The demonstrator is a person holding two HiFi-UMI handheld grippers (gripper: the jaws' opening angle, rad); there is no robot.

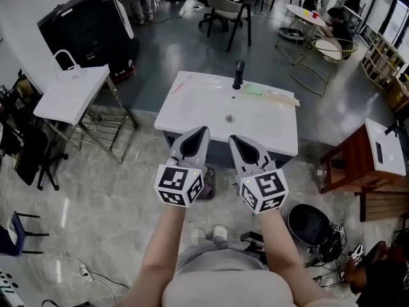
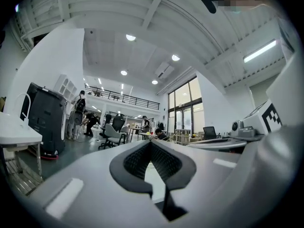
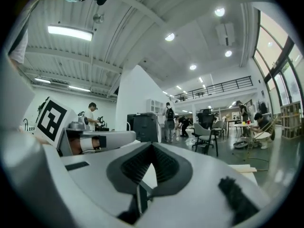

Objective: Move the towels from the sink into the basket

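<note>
Over the near edge of the white sink (image 1: pixel 198 107), the left gripper (image 1: pixel 204 130) and the right gripper (image 1: pixel 232 138) are side by side, both pointing level toward the sink's far side. In the left gripper view the two jaws are pressed together at their tips, and nothing is between them. The right gripper view shows the same: jaws closed on each other, with nothing pinched. Each gripper carries its cube with square markers on the side away from the sink, and the person's bare forearms lead back from there.

On the far rim of the sink, just to the right of the black faucet (image 1: pixel 238 74), a small green towel (image 1: pixel 254 89) lies flat. A pale towel (image 1: pixel 281 98) lies beside it, further right on the same rim. The basin around the drain (image 1: pixel 230 118) shows only white.

To the left of the sink, well apart, a white container with a loop handle (image 1: pixel 70 88) rests on a metal frame. A wooden bench (image 1: pixel 348 162) is to the right of the sink.
</note>
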